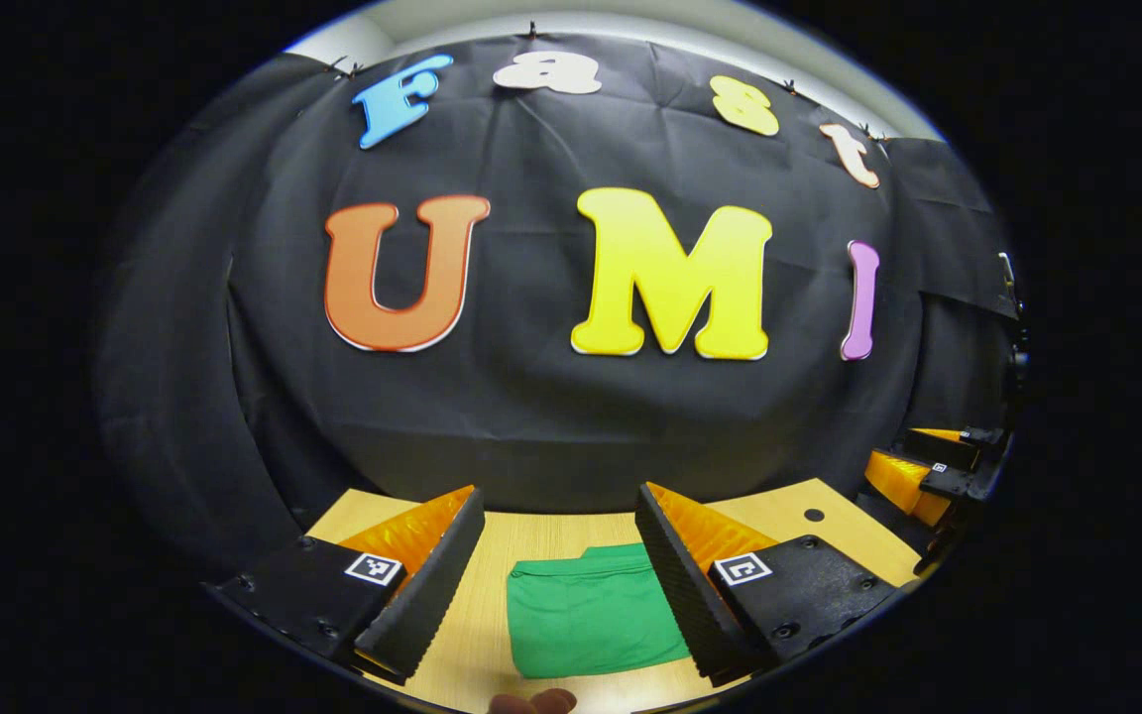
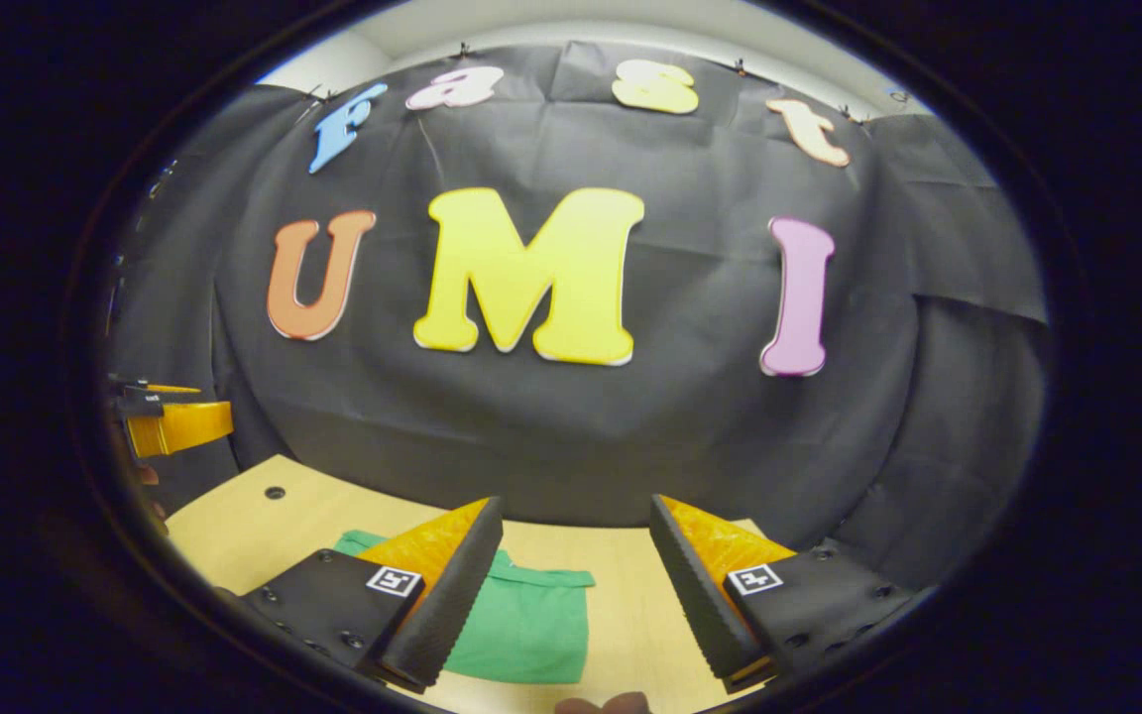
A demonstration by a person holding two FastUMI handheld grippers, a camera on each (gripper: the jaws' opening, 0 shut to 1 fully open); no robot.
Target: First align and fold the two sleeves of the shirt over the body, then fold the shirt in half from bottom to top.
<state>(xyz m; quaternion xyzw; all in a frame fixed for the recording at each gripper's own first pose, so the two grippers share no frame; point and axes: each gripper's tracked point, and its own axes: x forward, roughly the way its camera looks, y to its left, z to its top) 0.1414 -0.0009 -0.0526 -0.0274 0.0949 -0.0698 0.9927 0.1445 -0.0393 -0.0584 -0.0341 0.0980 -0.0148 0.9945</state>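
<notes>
A green shirt (image 1: pixel 591 615) lies folded into a compact rectangle on the wooden table (image 1: pixel 809 526). In the left gripper view my left gripper (image 1: pixel 559 506) hangs above it, open, with nothing between the fingers. In the right gripper view the same shirt (image 2: pixel 521 620) lies below and left of my right gripper (image 2: pixel 576 516), which is also open and holds nothing. My right gripper (image 1: pixel 933 471) shows at the far right edge of the left gripper view. My left gripper (image 2: pixel 170 421) shows at the far left edge of the right gripper view.
The black cloth wall (image 1: pixel 551 397) stands close behind the table's far edge. A small dark hole (image 1: pixel 814 515) marks the tabletop near its right corner. Fingertips of a hand (image 1: pixel 536 702) peek in at the bottom of the left gripper view.
</notes>
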